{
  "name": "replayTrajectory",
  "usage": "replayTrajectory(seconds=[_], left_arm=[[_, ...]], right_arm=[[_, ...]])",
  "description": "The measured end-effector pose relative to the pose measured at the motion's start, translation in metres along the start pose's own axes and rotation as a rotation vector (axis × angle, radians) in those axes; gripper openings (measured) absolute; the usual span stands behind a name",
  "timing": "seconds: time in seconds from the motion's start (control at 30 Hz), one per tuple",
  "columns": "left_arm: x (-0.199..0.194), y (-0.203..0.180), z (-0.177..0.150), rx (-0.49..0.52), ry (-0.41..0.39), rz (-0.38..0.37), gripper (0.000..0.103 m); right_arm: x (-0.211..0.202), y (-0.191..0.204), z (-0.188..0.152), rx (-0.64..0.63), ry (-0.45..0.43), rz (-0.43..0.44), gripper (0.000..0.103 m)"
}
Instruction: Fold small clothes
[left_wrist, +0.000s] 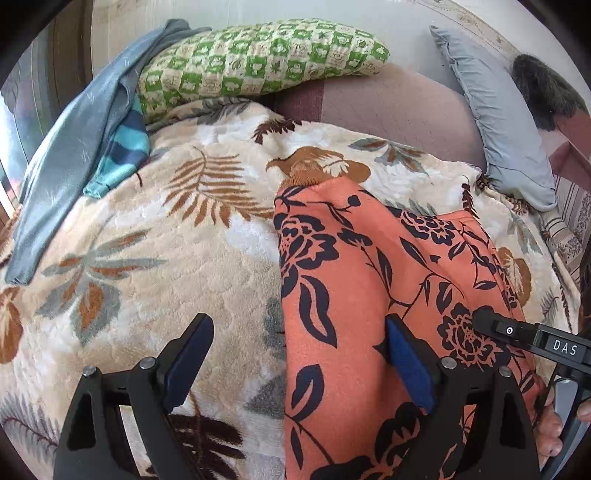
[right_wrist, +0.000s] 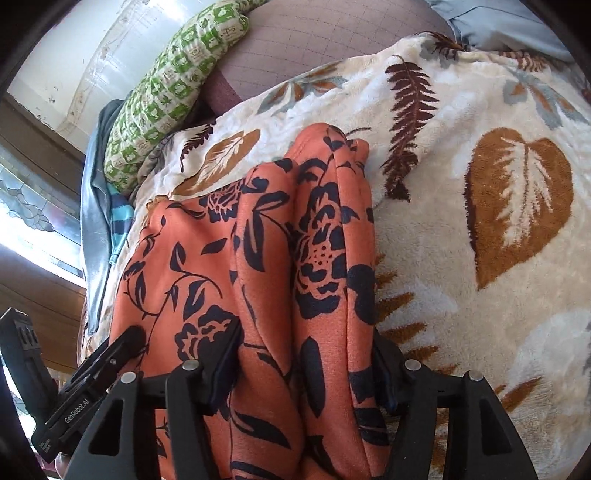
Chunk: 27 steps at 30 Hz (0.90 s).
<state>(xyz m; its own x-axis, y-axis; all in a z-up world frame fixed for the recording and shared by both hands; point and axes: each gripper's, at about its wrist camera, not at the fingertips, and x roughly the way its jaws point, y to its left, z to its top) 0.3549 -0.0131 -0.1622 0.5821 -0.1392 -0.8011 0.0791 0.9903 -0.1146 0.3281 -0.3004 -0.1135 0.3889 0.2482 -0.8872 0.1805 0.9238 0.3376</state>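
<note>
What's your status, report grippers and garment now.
Left gripper open, straddling the orange floral garment's left edge. Right gripper open, fabric bunched between its fingers. Garment lies on the leaf-print blanket. Nothing obstructing.

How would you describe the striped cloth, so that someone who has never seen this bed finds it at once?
Start from the leaf-print blanket that covers the bed, and go to its far left edge, below the green checked pillow. There a long grey-blue cloth lies, and the striped cloth peeks out beside it. Only this one has turquoise and navy stripes.
</note>
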Motion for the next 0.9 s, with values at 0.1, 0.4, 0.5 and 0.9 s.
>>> replayTrajectory(seconds=[0.1, 0.4, 0.5, 0.9], left_arm=[[-0.019, -0.012, 0.002, 0.085, -0.093, 0.091, 0.093], [-0.051, -0.009, 0.005, 0.099, -0.184, 0.173, 0.093], [-0.056, -0.007, 0.002, 0.085, -0.189, 0.187, 0.093], [-0.033, -0.001, -0.019, 0.1, -0.084, 0.231, 0.093]], right_arm=[[-0.018, 0.01, -0.002, -0.067, -0.062, -0.044, 0.064], [-0.074, 0.037, -0.016, -0.198, -0.248, -0.037, 0.064], [-0.083, 0.051, -0.028, -0.263, -0.254, 0.003, 0.063], [-0.061, 0.057, -0.059, -0.356, -0.129, -0.023, 0.045]])
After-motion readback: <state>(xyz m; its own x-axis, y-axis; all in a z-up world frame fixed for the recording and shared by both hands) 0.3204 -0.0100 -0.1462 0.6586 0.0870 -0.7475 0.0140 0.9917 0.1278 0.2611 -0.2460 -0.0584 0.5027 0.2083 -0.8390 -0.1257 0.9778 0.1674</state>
